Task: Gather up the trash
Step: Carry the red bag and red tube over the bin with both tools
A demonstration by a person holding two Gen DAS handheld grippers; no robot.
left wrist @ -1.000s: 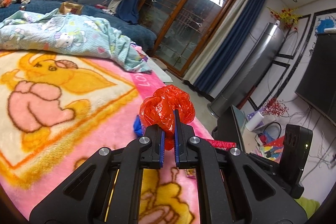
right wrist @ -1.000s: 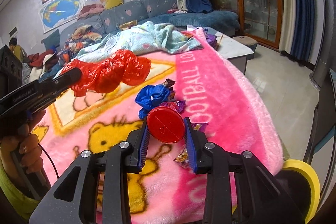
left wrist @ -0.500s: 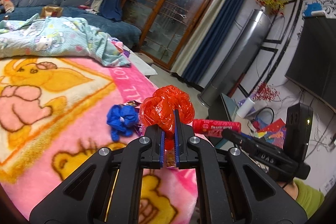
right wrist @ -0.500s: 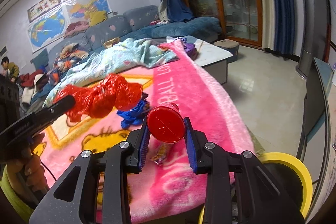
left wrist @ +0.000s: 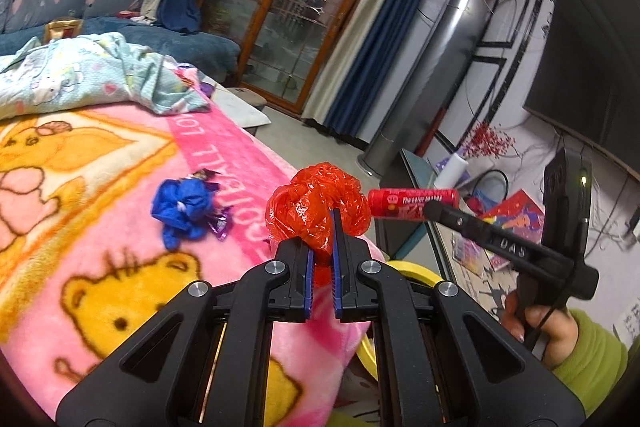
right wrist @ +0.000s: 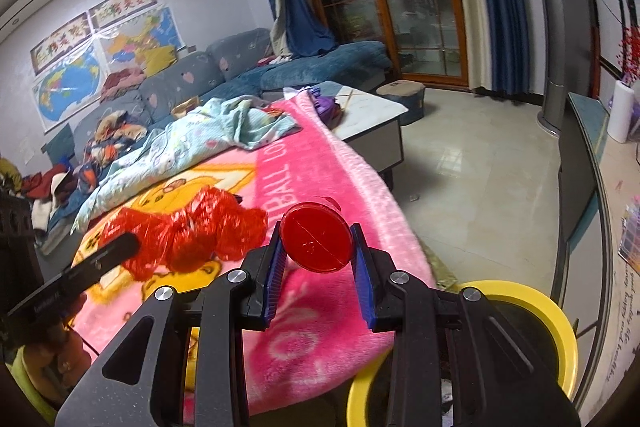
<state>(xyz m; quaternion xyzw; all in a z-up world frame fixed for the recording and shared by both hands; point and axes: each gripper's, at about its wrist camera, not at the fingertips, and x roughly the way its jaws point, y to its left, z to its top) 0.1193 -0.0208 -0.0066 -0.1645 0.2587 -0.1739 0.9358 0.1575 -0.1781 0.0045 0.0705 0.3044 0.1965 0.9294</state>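
Observation:
My left gripper [left wrist: 321, 227] is shut on a crumpled red plastic bag [left wrist: 318, 207], held above the pink blanket's edge; the bag also shows in the right wrist view [right wrist: 188, 233]. My right gripper [right wrist: 318, 239] is shut on a red cylindrical tube [right wrist: 316, 237], seen end-on; in the left wrist view the tube [left wrist: 412, 203] lies sideways, right of the bag. A yellow-rimmed trash bin [right wrist: 532, 311] stands on the floor below the right gripper, and part of its rim [left wrist: 412, 269] shows in the left wrist view. A crumpled blue bag [left wrist: 182, 205] and purple wrappers [left wrist: 220, 225] lie on the blanket.
The pink cartoon blanket [right wrist: 320, 163] covers a table, with a light blue quilt [right wrist: 208, 135] bunched at its far end. A blue sofa [right wrist: 320, 67] stands behind. A low TV cabinet [right wrist: 580, 163] runs along the right, with tiled floor [right wrist: 480, 163] between.
Both grippers have swung right, off the blanket's middle toward its near edge, carrying the bag and the tube. The yellow bin has come into view below them.

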